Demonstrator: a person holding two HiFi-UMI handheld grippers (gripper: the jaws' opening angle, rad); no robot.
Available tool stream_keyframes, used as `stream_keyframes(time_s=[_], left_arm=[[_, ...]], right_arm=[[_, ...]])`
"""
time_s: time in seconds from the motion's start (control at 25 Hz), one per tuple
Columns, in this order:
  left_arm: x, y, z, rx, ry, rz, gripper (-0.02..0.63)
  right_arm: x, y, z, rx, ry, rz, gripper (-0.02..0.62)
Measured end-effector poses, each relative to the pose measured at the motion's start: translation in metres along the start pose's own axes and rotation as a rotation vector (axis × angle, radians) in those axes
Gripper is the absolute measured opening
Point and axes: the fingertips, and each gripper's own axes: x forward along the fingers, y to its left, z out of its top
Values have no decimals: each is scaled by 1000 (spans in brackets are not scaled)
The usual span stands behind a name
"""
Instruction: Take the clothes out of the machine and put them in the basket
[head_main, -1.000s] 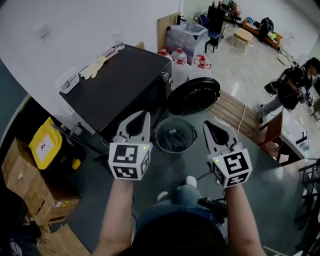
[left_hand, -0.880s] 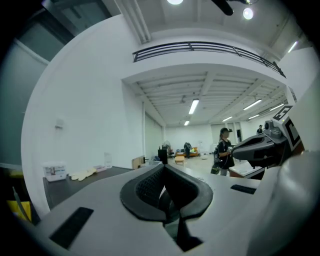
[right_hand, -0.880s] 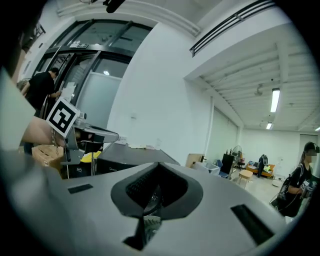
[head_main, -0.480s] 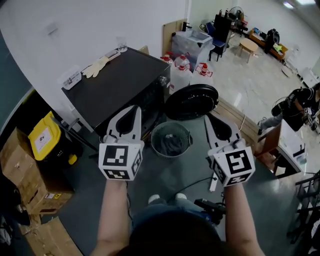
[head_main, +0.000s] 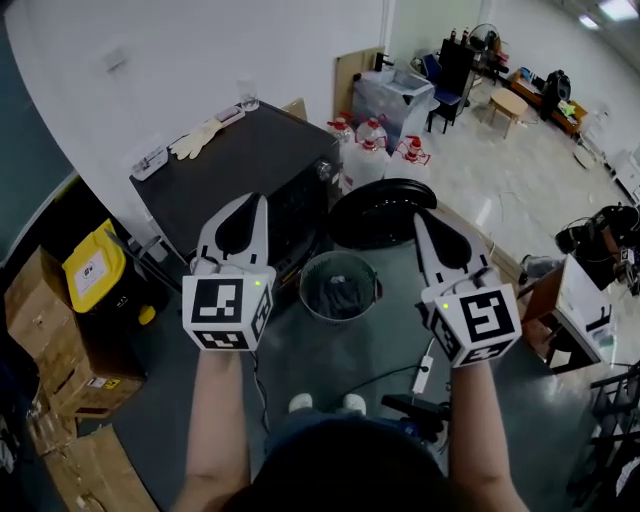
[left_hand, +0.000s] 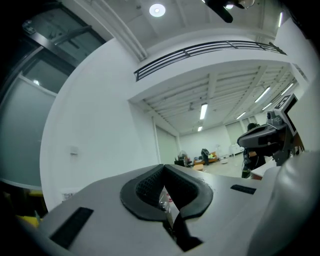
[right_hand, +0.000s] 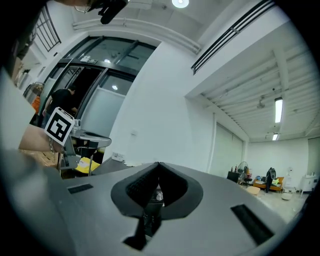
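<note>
- Left gripper (head_main: 252, 200): jaws pressed together, nothing between them, held up in the air in front of the person.
- Right gripper (head_main: 421, 216): the same, jaws together and empty.
- The basket (head_main: 306, 285) stands on the floor between the two grippers, with dark clothes (head_main: 343, 293) lying inside it.
- The black machine (head_main: 240, 160) sits at about eleven o'clock from the basket.
- Its round door (head_main: 385, 212) hangs open at one o'clock, just beside the basket.
- Pale gloves (head_main: 195, 138) lie on the machine's top.
</note>
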Motion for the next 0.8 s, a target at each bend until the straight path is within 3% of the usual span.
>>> stream_keyframes(time_s=[0.2,0.8], left_arm=[[1,-2,10,11,-16,6,5],[-5,6,25,54,-38,24,5]], right_arm=[[-2,-9,7,-36,-6,-17,-1],[-7,-17,16,13,-23,-61,-2]])
